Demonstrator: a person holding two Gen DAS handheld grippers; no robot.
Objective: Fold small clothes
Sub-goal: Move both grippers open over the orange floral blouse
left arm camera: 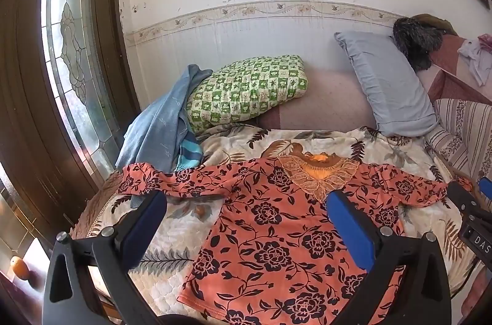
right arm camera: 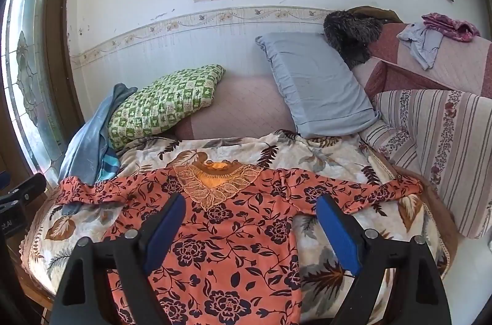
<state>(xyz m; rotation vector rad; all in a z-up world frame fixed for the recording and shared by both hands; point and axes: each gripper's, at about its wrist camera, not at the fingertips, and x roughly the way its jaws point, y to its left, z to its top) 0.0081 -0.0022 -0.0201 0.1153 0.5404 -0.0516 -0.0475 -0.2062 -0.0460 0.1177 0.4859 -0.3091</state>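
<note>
An orange blouse (left arm camera: 270, 238) with dark flowers and a lace collar lies flat and face up on a leaf-print blanket (left arm camera: 172, 235), both sleeves spread out sideways. My left gripper (left arm camera: 246, 202) hovers open above the blouse's left half, nothing between its blue pads. The right gripper (right arm camera: 250, 203) also stands open, above the blouse (right arm camera: 233, 248) just below the collar, empty. The right gripper's black body (left arm camera: 473, 217) shows at the right edge of the left wrist view, by the right sleeve end. The left gripper's body (right arm camera: 18, 202) shows at the left edge of the right wrist view.
A green checked pillow (left arm camera: 249, 88) and a grey-blue pillow (left arm camera: 387, 85) lean against the wall behind. Blue clothes (left arm camera: 156, 128) are heaped at the back left by a glass-paned door (left arm camera: 73, 54). A striped sofa arm (right arm camera: 436, 146) borders the right side.
</note>
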